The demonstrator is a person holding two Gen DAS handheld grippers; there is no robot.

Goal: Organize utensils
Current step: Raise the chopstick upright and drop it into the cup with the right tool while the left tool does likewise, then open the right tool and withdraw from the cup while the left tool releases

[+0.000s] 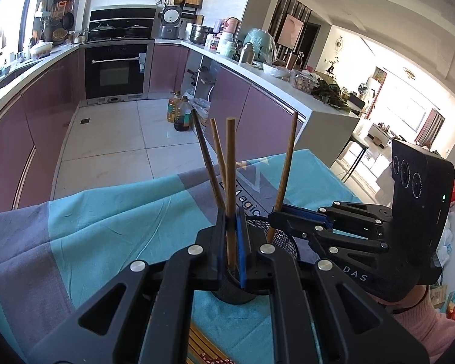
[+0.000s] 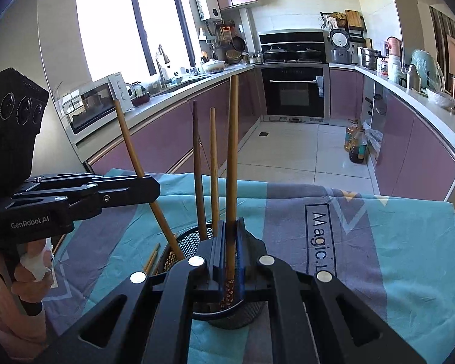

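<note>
Purple kitchen cabinets (image 2: 166,139) curve behind a table draped in a teal and grey cloth (image 2: 409,242), where a black mesh utensil holder (image 2: 185,242) stands. At left, the left gripper (image 1: 232,242) pinches one wooden chopstick (image 1: 231,188) upright over the holder; two more chopsticks (image 2: 206,170) lean inside it. To the right, the right gripper (image 2: 230,242) clamps another chopstick (image 2: 232,157) whose patterned tip dips into the mesh.

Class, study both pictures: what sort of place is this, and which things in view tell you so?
Most likely a home kitchen: a built-in black oven sits under a hob with lidded pots, a white microwave stands on the grey countertop, and purple cabinet fronts line the walls.
</note>
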